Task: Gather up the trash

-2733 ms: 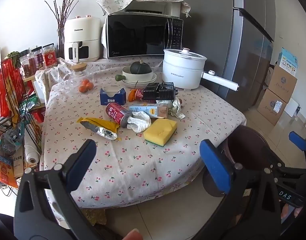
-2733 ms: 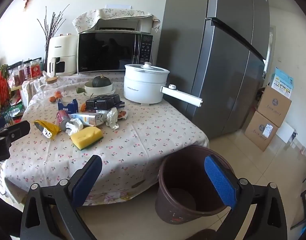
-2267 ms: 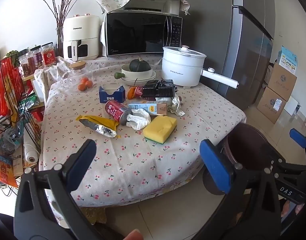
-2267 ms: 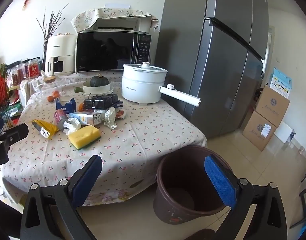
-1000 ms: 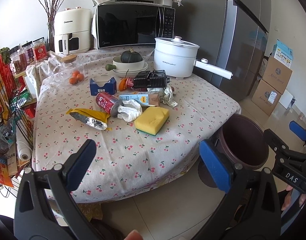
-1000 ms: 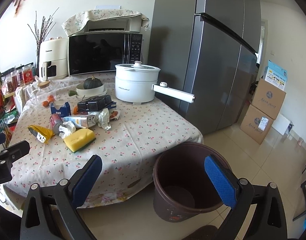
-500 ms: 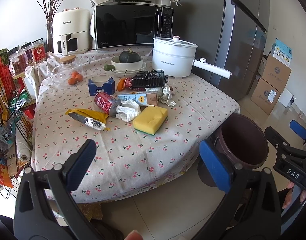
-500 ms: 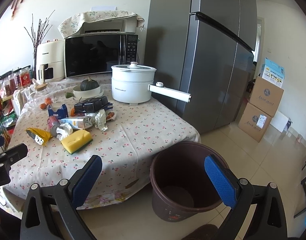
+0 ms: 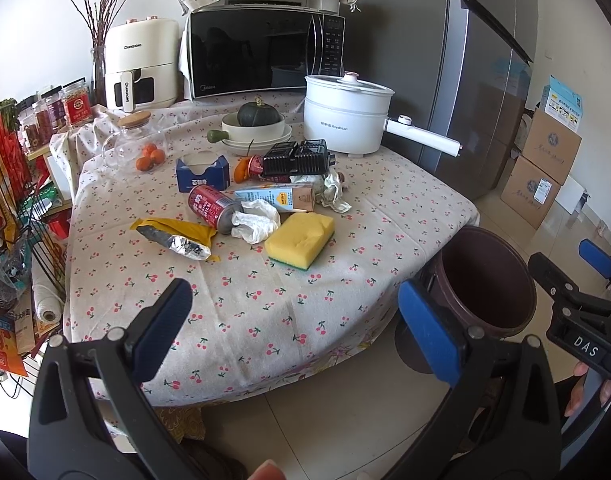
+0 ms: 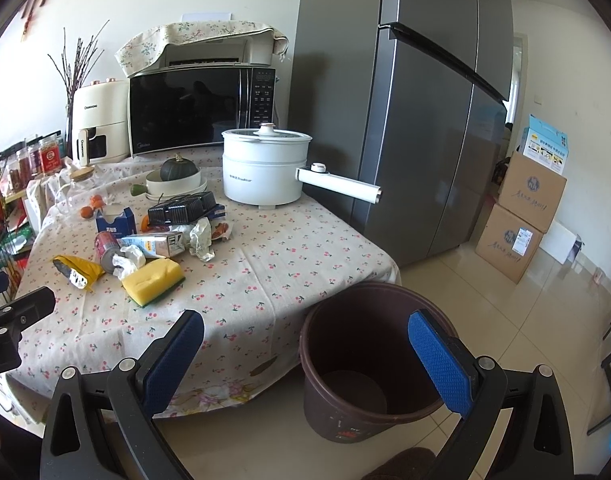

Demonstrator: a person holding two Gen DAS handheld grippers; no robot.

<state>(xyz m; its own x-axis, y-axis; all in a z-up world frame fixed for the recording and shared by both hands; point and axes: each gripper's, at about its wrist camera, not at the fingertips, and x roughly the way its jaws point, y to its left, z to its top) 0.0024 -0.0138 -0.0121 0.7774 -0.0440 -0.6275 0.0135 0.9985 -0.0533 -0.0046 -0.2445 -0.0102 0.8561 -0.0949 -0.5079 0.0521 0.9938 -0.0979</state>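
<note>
Both grippers are pulling back from the table (image 9: 265, 312), widening the view. The left gripper (image 9: 293, 316) and right gripper (image 10: 305, 344) are hanging with jaws released, empty. Trash like the can (image 9: 211, 208) is lying untouched; the bin (image 10: 369, 364) is waiting empty beside the table.

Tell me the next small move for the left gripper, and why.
Probably advance the open, empty left gripper toward the crumpled tissue beside the red can: it's the nearest loose trash, and the brown bin stands empty by the table.
</note>
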